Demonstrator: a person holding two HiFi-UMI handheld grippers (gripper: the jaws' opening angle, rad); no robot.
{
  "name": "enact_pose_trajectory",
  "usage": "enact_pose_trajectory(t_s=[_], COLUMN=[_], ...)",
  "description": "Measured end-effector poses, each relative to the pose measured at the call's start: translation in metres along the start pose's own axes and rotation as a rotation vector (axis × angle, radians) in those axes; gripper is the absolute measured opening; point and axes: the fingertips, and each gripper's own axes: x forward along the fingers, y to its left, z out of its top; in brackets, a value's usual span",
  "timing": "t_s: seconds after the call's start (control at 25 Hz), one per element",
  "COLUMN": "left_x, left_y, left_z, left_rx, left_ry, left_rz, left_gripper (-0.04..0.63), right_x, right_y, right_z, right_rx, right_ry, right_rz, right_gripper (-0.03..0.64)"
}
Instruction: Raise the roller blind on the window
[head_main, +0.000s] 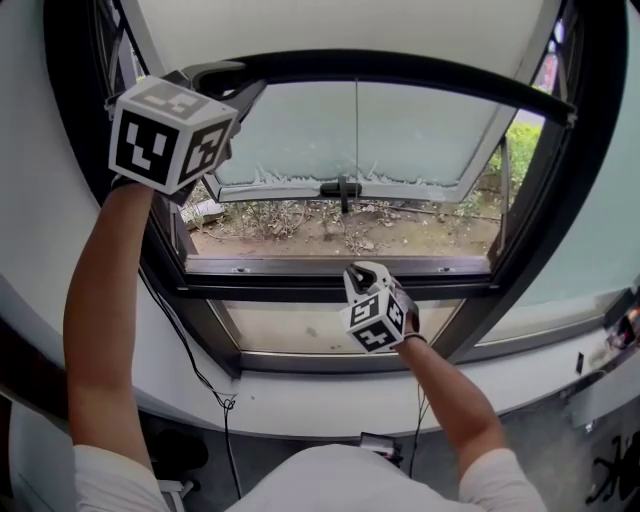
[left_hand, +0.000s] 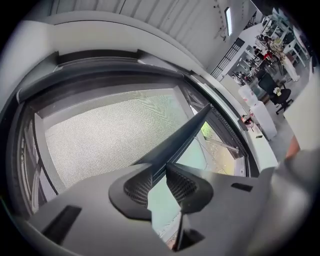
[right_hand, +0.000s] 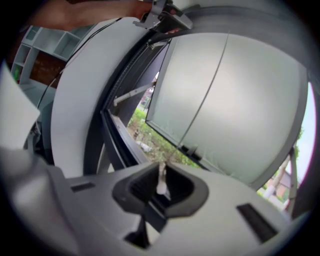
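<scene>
the left gripper (left_hand: 157, 174) is clamped on the dark bottom bar (left_hand: 186, 131) of the roller blind (left_hand: 110, 135), high at the window's left side. the right gripper (right_hand: 161, 175) is closed on the white end of a thin pull cord (right_hand: 161, 186), low before the dark window frame (head_main: 330, 285). the blind's mesh covers only the upper window. beyond it a frosted pane (head_main: 420, 140) tilts outward over bare ground and weeds (head_main: 400, 225). a white sill (head_main: 300, 400) runs beneath, and a black cable (head_main: 190, 360) hangs below it.
</scene>
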Motion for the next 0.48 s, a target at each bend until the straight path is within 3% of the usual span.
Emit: enact_pose_trajectory(t_s=[0.48], left_x=[0.0], left_y=[0.009], left_z=[0.009], left_rx=[0.039], left_ry=[-0.086], left_rz=[0.09], left_gripper=[0.104], right_x=[-0.016], right_y=[0.008], right_z=[0.013], right_rx=[-0.168], right_ry=[0.012], right_rz=[-0.006], right_gripper=[0.051])
